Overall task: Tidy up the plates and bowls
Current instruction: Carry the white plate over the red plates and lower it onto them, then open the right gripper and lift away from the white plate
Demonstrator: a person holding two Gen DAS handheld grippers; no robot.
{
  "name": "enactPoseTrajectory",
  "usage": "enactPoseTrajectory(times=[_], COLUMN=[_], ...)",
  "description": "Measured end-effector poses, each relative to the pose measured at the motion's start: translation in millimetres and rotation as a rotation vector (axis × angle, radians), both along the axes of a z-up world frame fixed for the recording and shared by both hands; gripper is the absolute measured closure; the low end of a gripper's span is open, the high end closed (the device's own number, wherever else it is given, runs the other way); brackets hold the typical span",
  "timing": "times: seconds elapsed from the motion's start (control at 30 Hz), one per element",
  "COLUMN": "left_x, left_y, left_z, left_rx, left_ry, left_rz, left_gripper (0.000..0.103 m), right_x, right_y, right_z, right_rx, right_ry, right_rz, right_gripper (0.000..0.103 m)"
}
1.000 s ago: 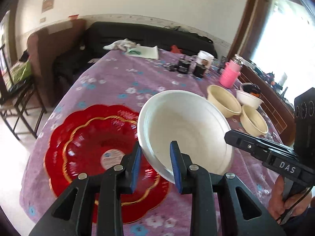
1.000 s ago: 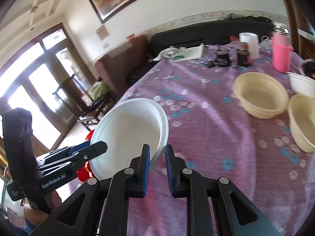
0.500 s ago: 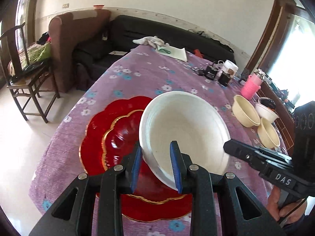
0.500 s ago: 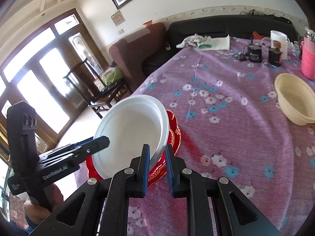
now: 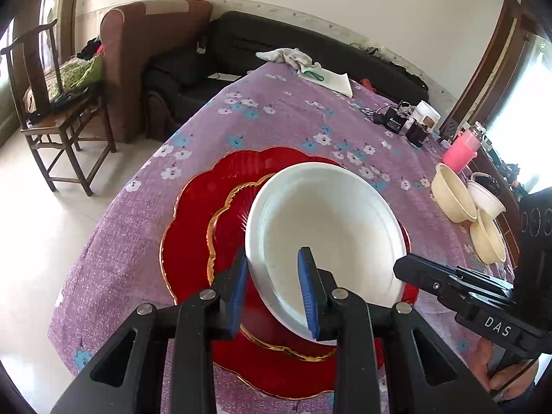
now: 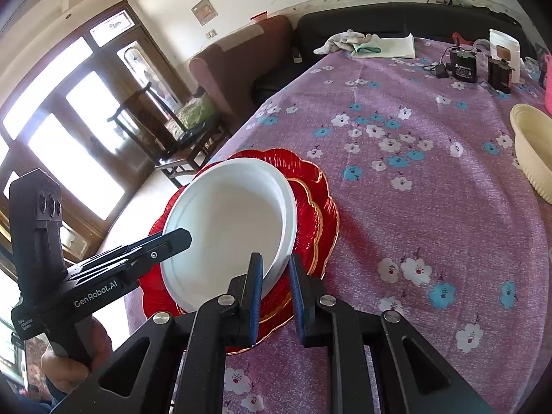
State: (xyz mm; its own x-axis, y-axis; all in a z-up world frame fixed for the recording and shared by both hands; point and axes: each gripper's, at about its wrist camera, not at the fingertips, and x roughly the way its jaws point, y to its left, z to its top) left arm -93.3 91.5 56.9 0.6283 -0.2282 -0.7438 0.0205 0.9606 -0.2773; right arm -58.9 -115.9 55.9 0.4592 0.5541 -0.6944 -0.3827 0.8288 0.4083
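A: Status of tongs?

B: White bowl is pinched at its near rim by the left tongs, one blue pad inside and one outside. The opposite rim is pinched the same way by the right tongs. The bowl is held tilted over the red plates; whether it touches them cannot be told.

A: Plates?

B: Two red scalloped plates with gold edging are seen, the smaller nested on the larger, laid near the tabletop's front corner.

A: Surface?

B: The tabletop is covered by a purple cloth with blue and white flowers. Further along its right side, cream bowls and a white one are grouped close together, with a pink cup just beyond. Behind those, black boxes with cables and a white jar are set. At the far end, a folded white cloth and a crumpled rag are laid.

A: Room?

B: A wooden chair is placed on the pale floor to the left. A brown armchair and a black sofa are lined up against the far wall. Large bright windows are seen in the right wrist view.
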Motion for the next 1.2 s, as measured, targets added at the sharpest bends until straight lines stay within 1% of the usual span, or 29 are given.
enactPoseTrajectory(times=[0.2,0.33,0.4,0.47,0.53,0.6,0.63,0.67,0.7,0.77,0.87,0.97,1.03,1.1,1.2], left_x=[1,2,1,-1,-3,-7,-9,-11,-15,-21,-36,-53,-65,-80,-104], left_y=[3,6,7,9,10,10,10,10,11,11,8,0,-7,-15,-24], left_z=[-4,-7,-8,-8,-6,-4,-2,0,3,9,22,38,55,81,128], left_rx=[-0.002,-0.006,-0.005,-0.004,-0.012,-0.017,-0.013,-0.008,-0.002,-0.010,-0.019,-0.031,-0.049,-0.068,-0.047], left_ry=[0.010,0.018,0.021,0.015,0.013,0.010,0.004,-0.002,-0.013,-0.027,-0.062,-0.100,-0.133,-0.186,-0.293], left_rz=[0.016,0.033,0.041,0.047,0.049,0.052,0.055,0.059,0.063,0.060,0.049,0.017,-0.021,-0.067,-0.117], left_gripper=[0.076,0.074,0.073,0.072,0.067,0.057,0.055,0.050,0.048,0.048,0.048,0.048,0.048,0.048,0.047], right_x=[0,-4,-5,-6,-8,-11,-14,-16,-19,-27,-41,-62,-76,-93,-116], right_y=[5,7,8,5,2,-3,-6,-9,-14,-25,-43,-66,-78,-91,-108], right_z=[-3,0,-1,-1,-1,1,4,6,10,17,32,56,71,90,121], right_rx=[-0.005,-0.027,-0.039,-0.031,-0.031,-0.027,-0.025,-0.023,-0.016,-0.002,0.035,0.083,0.106,0.128,0.150], right_ry=[-0.001,-0.046,-0.054,-0.051,-0.048,-0.051,-0.057,-0.062,-0.072,-0.090,-0.121,-0.174,-0.209,-0.253,-0.320], right_rz=[0.007,0.010,0.011,0.004,0.001,-0.004,-0.008,-0.014,-0.022,-0.040,-0.075,-0.119,-0.137,-0.157,-0.176], right_gripper=[0.086,0.085,0.084,0.083,0.083,0.083,0.083,0.083,0.083,0.083,0.083,0.083,0.083,0.083,0.083])
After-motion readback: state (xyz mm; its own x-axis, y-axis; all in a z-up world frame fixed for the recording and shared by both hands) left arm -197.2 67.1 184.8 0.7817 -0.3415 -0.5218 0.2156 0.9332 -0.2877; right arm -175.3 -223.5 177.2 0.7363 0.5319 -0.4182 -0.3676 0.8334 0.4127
